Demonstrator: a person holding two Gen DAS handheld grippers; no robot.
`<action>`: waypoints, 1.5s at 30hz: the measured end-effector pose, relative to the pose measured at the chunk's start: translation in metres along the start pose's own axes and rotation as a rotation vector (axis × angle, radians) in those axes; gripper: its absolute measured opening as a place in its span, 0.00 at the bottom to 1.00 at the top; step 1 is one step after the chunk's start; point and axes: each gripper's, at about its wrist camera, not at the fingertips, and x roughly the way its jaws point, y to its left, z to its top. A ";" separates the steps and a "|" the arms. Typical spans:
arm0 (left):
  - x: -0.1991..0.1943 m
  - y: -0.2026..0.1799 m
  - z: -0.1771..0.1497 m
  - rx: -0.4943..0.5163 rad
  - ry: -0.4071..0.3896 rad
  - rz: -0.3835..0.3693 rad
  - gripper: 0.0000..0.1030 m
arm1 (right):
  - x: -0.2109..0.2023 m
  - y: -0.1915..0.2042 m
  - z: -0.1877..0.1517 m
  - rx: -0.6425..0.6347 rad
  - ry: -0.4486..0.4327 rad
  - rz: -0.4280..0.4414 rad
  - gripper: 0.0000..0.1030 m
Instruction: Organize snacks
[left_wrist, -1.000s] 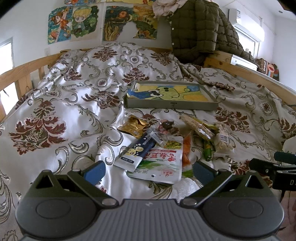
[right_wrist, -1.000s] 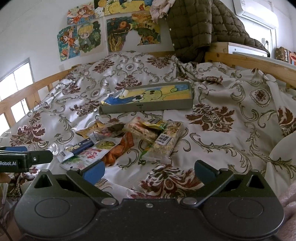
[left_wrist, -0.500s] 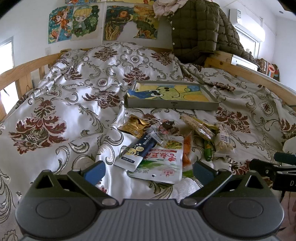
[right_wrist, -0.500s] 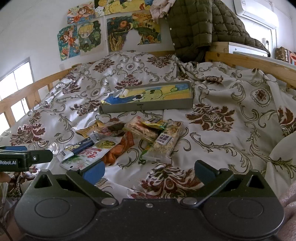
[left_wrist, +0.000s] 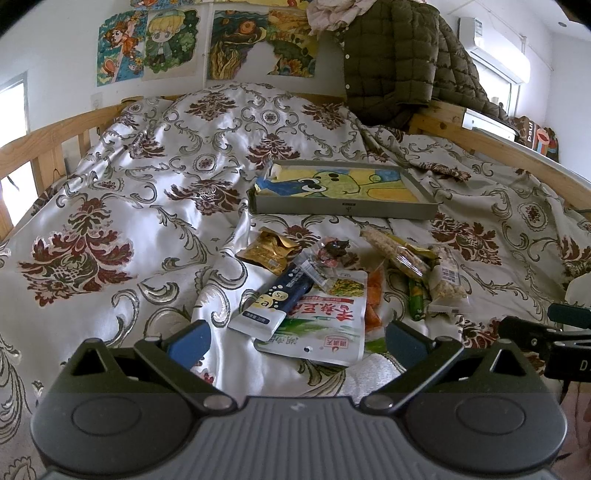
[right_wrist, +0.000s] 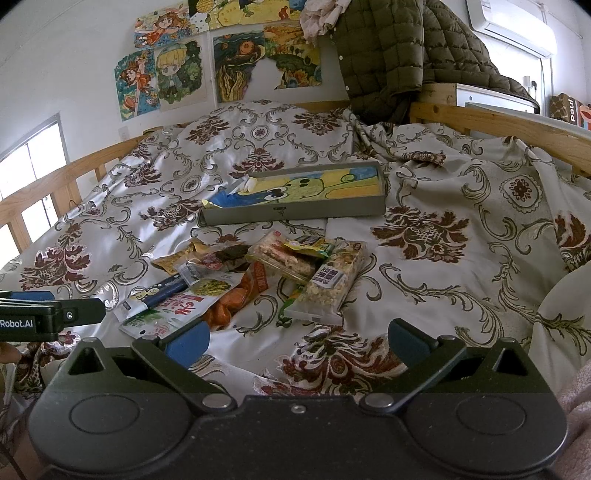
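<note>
Both wrist views low over bed, facing headboard wall, sharing snack pile and tray

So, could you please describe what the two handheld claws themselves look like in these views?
Both look alike. Each left claw and right claw has a dark charcoal body with two round caps, angular black linkage arms on silver pivot pins, and blue pads on its fingers. The left body is ribbed grey; the right is speckled black. Seen side-on, the left one carries white "Robot.AI" lettering.
</note>
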 end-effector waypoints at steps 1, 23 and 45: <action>0.000 0.000 -0.001 0.000 0.001 0.000 1.00 | 0.000 0.000 0.000 0.000 0.000 0.000 1.00; 0.003 0.010 0.000 -0.017 0.003 0.006 1.00 | 0.000 0.000 0.001 0.000 0.004 0.000 1.00; 0.035 -0.007 0.025 -0.030 0.011 0.066 1.00 | 0.049 -0.014 0.034 -0.105 0.043 0.080 0.99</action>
